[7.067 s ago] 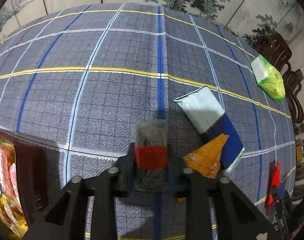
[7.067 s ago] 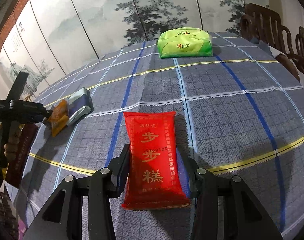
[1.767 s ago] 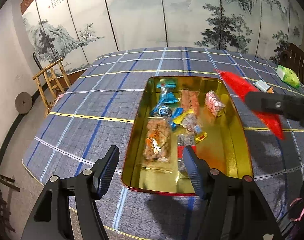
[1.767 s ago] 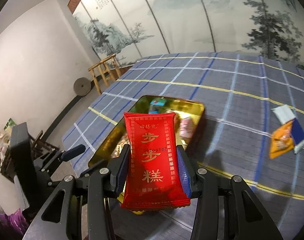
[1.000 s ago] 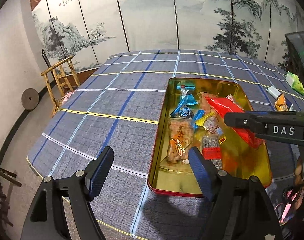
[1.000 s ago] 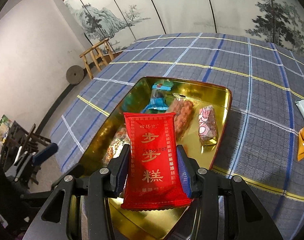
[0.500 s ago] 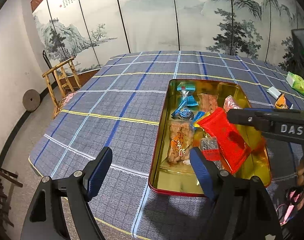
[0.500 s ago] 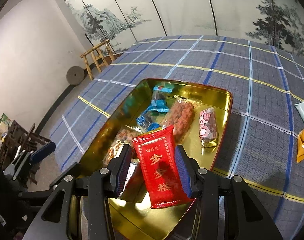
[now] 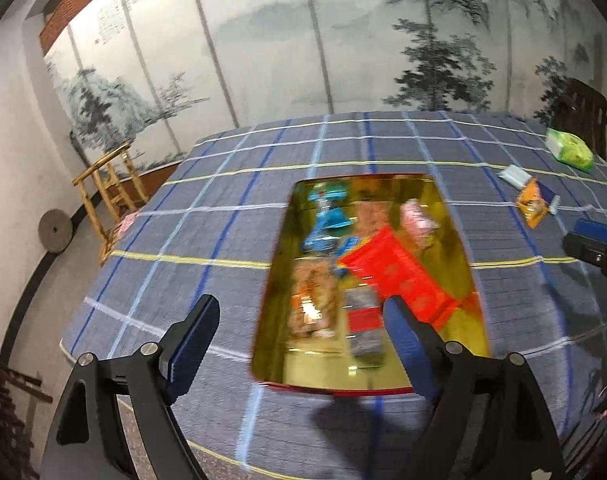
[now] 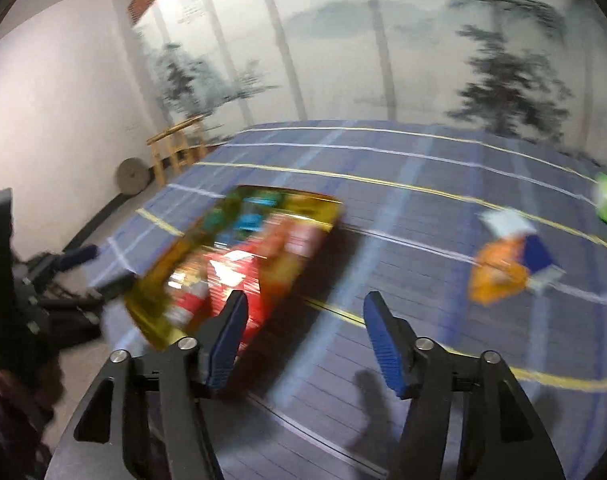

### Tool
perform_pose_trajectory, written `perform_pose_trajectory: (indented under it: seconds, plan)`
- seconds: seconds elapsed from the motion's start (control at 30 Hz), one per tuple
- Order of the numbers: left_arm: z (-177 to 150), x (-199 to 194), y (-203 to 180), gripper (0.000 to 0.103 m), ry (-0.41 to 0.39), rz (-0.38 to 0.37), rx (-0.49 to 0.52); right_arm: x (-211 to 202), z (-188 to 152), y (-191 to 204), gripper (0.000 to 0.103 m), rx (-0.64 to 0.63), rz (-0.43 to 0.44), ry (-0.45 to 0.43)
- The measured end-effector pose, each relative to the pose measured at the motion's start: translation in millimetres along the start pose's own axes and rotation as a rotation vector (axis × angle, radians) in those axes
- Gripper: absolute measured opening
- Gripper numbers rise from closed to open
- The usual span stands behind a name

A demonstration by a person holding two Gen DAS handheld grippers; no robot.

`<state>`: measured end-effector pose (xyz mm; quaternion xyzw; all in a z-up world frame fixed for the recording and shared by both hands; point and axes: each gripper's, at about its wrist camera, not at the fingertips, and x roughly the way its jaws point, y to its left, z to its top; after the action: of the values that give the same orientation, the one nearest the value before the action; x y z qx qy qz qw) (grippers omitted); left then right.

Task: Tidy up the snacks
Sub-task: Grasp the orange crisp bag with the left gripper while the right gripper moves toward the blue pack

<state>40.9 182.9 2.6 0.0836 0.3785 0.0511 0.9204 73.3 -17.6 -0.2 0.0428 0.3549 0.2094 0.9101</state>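
Observation:
A gold tin tray (image 9: 469, 276) with a red rim lies on the blue plaid tablecloth and holds several snack packs. The red snack packet (image 9: 403, 276) lies in the tray on top of the others. My left gripper (image 9: 299, 340) is open and empty, above the tray's near end. My right gripper (image 10: 303, 340) is open and empty, over the cloth to the right of the tray (image 10: 155, 304); this view is blurred. An orange packet (image 10: 499, 272) and a white-and-blue packet (image 10: 539, 256) lie on the cloth to the right, also showing in the left wrist view (image 9: 531, 202).
A green tissue pack (image 9: 569, 150) sits at the table's far right by a dark wooden chair (image 9: 583, 108). A bamboo rack (image 9: 111, 188) and a stone wheel (image 9: 55, 232) stand on the floor at left. A painted screen lines the back wall.
My right gripper has opened and let go of the red packet into the tray, then swung right and away. My left gripper stays open and has shifted slightly.

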Motion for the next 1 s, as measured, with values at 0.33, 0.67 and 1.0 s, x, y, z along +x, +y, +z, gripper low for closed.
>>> perform_pose_trajectory:
  seconds: [0.33, 0.67, 1.0]
  plan:
    - [35.8, -2.4, -92.8, 0.082, 0.046, -0.29, 0.097, -58.4, -46.8, -153.0, 0.062, 0.179, -0.275, 0.002]
    - [85.0, 45.7, -210.8, 0.082, 0.063, -0.454, 0.311, -58.4, -60.4, -216.4, 0.064, 0.241, -0.287, -0.001]
    - [114.7, 117.1, -262.9, 0.081, 0.13, -0.505, 0.399, -44.7, -58.7, -243.4, 0.068, 0.271, -0.24, -0.022]
